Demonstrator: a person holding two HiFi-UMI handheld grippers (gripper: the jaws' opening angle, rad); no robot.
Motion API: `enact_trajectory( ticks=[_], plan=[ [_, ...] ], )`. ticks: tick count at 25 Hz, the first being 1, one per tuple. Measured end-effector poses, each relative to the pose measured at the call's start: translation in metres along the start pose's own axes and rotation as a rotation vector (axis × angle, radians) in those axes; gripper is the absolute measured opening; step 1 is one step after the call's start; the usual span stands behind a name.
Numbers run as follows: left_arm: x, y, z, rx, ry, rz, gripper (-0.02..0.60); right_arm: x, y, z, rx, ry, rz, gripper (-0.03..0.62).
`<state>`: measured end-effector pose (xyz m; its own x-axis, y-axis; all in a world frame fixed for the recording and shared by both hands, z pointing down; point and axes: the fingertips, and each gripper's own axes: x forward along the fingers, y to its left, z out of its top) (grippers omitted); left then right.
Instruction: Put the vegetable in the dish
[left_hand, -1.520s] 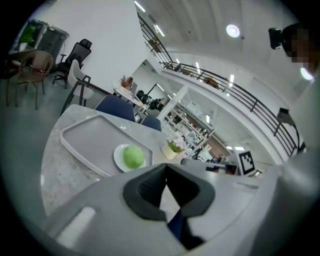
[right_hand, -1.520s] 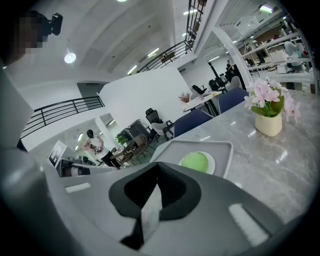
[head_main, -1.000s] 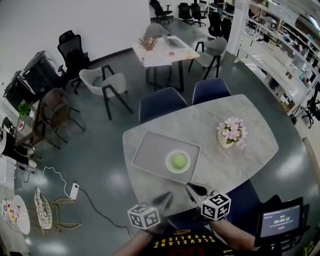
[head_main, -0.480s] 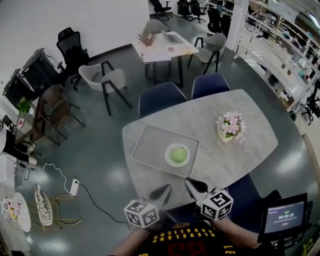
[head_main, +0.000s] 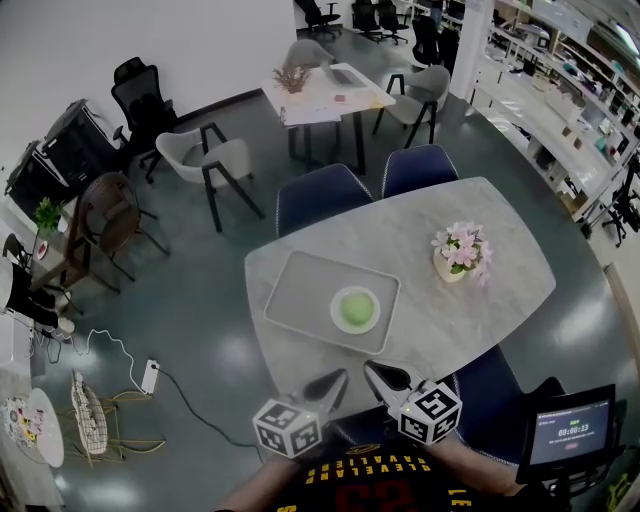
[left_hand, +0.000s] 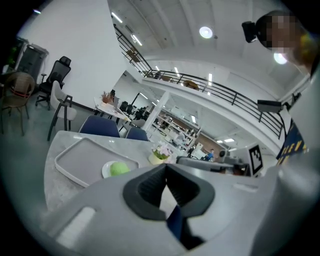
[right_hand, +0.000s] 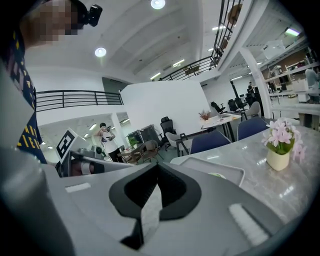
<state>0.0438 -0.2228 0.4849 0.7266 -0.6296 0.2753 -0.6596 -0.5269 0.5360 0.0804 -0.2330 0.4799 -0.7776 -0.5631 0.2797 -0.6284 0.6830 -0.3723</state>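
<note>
A round green vegetable (head_main: 354, 308) lies in a white dish (head_main: 336, 319) that stands on the right part of a grey tray (head_main: 300, 290) on the marble table (head_main: 420, 235). In the left gripper view the vegetable (left_hand: 119, 168), dish (left_hand: 106, 172) and tray (left_hand: 75, 157) sit ahead to the left. My left gripper (head_main: 327, 384) and right gripper (head_main: 383, 377) hover side by side at the table's near edge, well short of the tray. Both are shut and hold nothing: the left gripper (left_hand: 166, 166) and the right gripper (right_hand: 157, 165) show their jaws meeting.
A vase of pink flowers (head_main: 460, 262) stands on the table's right half. Two blue chairs (head_main: 325, 200) are tucked in at the far side. A timer screen (head_main: 572, 444) is at the lower right. More chairs and a second table (head_main: 320, 100) stand farther back.
Almost nothing differs. Both grippers stay shut at the near edge with only slight drift, and the vegetable rests in the dish throughout.
</note>
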Motion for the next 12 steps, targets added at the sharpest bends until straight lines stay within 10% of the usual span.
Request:
enact_trajectory(
  ticks=[12],
  plan=[
    [-0.0005,0.0011,-0.0049,-0.002,0.012,0.016,0.002,-0.0026,0.0,-0.004,0.011,0.008,0.001,0.006]
  ],
)
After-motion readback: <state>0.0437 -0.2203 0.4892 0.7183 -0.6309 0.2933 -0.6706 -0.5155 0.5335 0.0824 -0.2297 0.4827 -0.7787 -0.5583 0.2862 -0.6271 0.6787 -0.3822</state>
